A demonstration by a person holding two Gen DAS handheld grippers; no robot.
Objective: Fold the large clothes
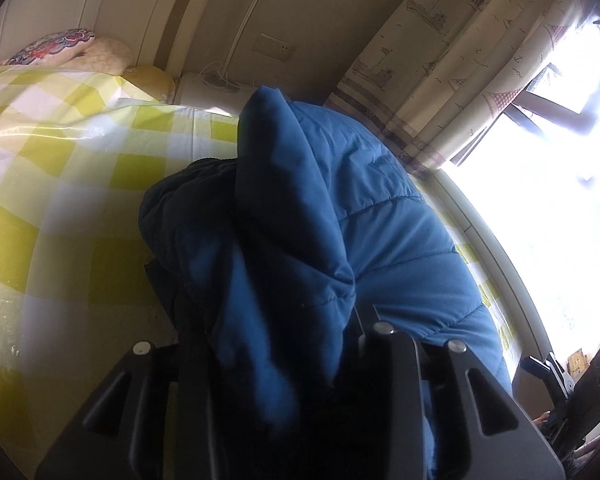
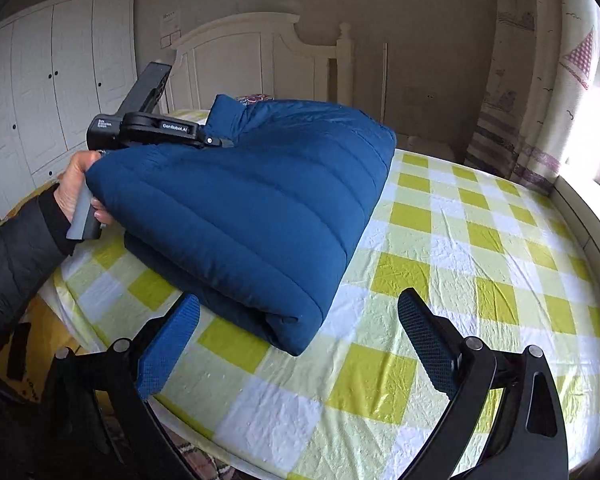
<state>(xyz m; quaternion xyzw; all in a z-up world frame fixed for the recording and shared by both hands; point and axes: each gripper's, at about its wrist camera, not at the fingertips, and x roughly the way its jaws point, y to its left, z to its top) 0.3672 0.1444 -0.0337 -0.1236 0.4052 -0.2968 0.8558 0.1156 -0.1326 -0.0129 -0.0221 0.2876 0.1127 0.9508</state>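
**On the bed, the last flap of a blue jacket**

Nearest the right-wrist camera, the right gripper (image 2: 300,344) hangs above the checked sheet (image 2: 460,240) with its jaws wide apart and nothing between them. Just beyond its left finger lies the jacket (image 2: 252,208), a quilted blue one, already folded into a thick bundle near the bed's near edge. On top of that bundle, at its far left corner, the left gripper (image 2: 220,142) lies along a raised flap of collar or hem. A hand (image 2: 74,188) in a dark sleeve holds its handle against the jacket's side.

From the left wrist, blue cloth fills the space between the fingers, which stand a little apart. Whether the pads press on it cannot be told, as the fabric hides them.

The step looks like laying down this last flap. To do it well, the left gripper should let go only once the flap lies flat, then draw back along the fold so the padding is not dragged open. The free right gripper could press on the bundle to hold it.

Farther off stand a white headboard (image 2: 256,56), pillows (image 1: 60,50) at the bed's head, a wardrobe (image 2: 52,80), and a curtain (image 1: 460,60) by a bright window. None of them is in the way.
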